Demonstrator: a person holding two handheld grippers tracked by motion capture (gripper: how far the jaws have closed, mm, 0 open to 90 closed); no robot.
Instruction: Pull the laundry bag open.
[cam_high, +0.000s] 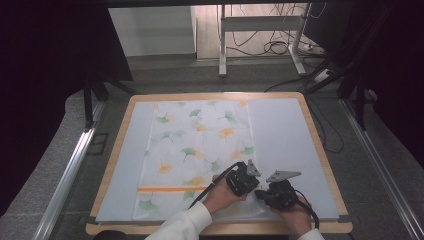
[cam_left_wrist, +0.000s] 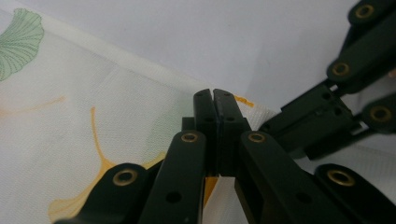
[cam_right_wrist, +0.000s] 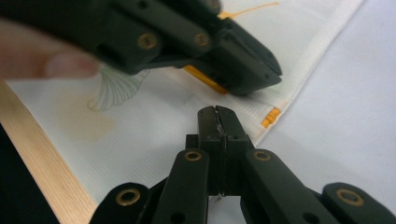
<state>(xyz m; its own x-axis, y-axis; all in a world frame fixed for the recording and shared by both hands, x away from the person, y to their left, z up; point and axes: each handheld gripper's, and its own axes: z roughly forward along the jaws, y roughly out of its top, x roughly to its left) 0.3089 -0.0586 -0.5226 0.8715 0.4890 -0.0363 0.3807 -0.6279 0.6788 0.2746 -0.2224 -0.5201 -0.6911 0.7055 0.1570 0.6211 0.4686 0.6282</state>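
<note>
We had a thin white cloth with green and yellow leaf pictures and an orange stripe (cam_high: 200, 150) lying flat on the pale grey mat (cam_high: 285, 140) on the light wooden table (cam_high: 320, 150). Our two black tongs sat close together at the cloth's near right corner. The left tongs (cam_left_wrist: 215, 100) were clenched tight, with the cloth's edge right under their tips. The right tongs (cam_right_wrist: 218, 116) were clenched too, just beside the left ones, and we could not tell for sure if a bit of cloth was pinched inside either pair. We think we were at the step of grabbing this corner to fold the cloth. Next, we would need to lift the corner gently and carry it across, keeping both pinches tight so it would not slip.
</note>
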